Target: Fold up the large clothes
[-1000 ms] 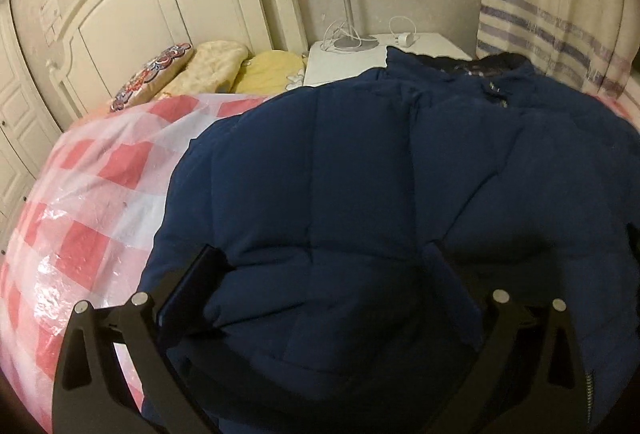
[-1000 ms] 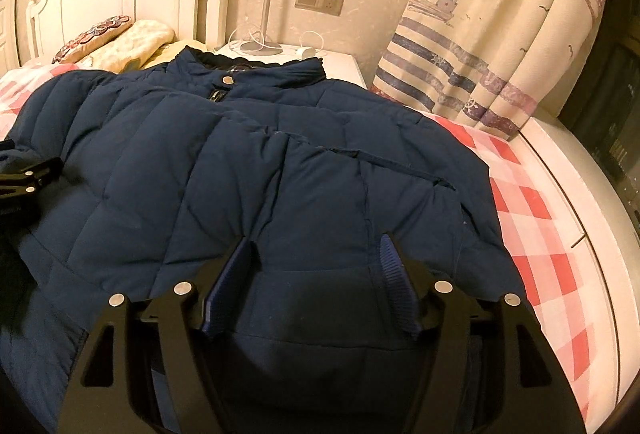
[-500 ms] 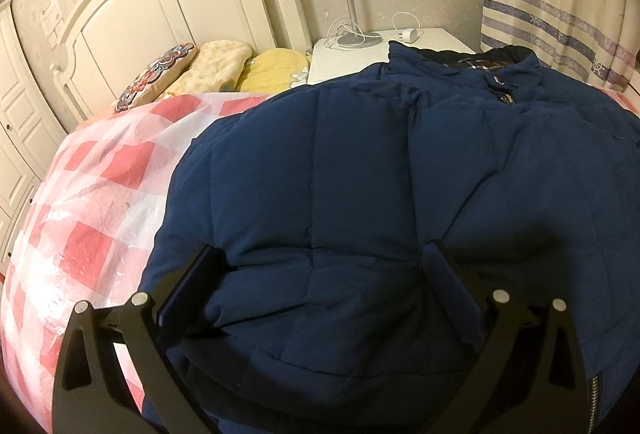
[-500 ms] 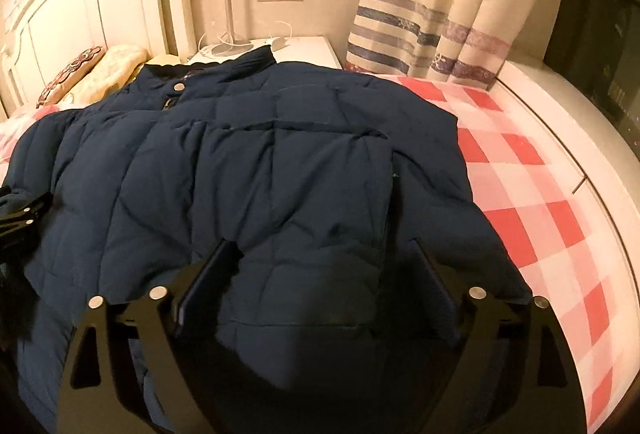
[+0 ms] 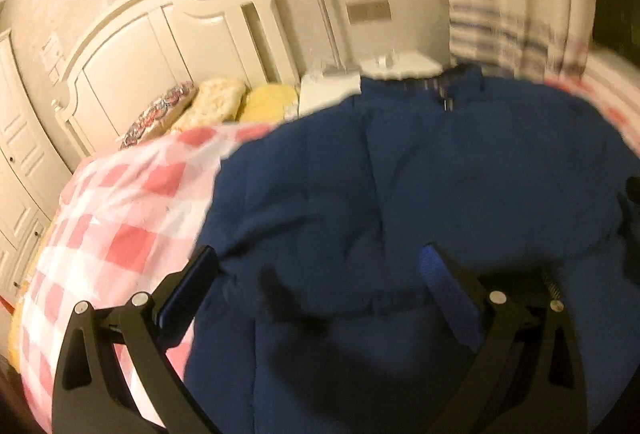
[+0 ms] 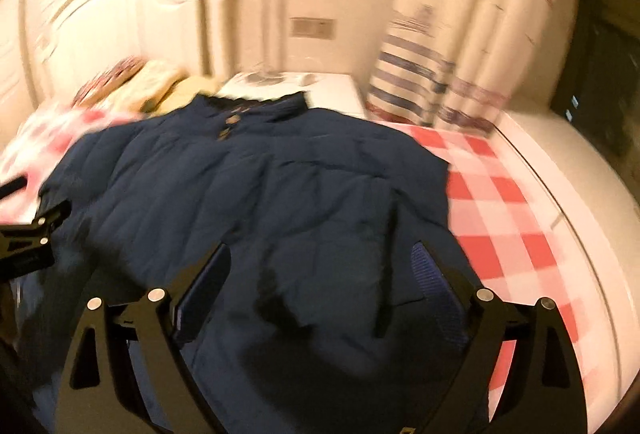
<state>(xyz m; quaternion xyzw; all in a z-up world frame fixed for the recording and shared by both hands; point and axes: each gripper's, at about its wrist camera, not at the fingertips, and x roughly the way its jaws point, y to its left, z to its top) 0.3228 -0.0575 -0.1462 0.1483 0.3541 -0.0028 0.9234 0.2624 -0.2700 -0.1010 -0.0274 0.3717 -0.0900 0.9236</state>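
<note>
A large navy quilted jacket [image 5: 420, 194] lies spread on the bed, collar toward the headboard; it also fills the right wrist view [image 6: 260, 202]. My left gripper [image 5: 320, 262] is open above the jacket's lower left part, its jaws wide apart and holding nothing. My right gripper [image 6: 320, 262] is open above the jacket's lower right part, also empty. The left gripper shows at the left edge of the right wrist view [image 6: 28, 230]. Both views are motion-blurred.
The bed has a red and white checked cover [image 5: 120, 218] [image 6: 500, 202]. Pillows [image 5: 216, 102] lie by the white headboard [image 5: 168, 46]. A white nightstand [image 6: 304, 90] with a lamp stands behind the collar. Striped curtains [image 6: 448, 46] hang at the right.
Both grippers have risen and pulled back from the jacket, so more of the bed and room shows. The jaws stay wide open. The jacket lies as before.
</note>
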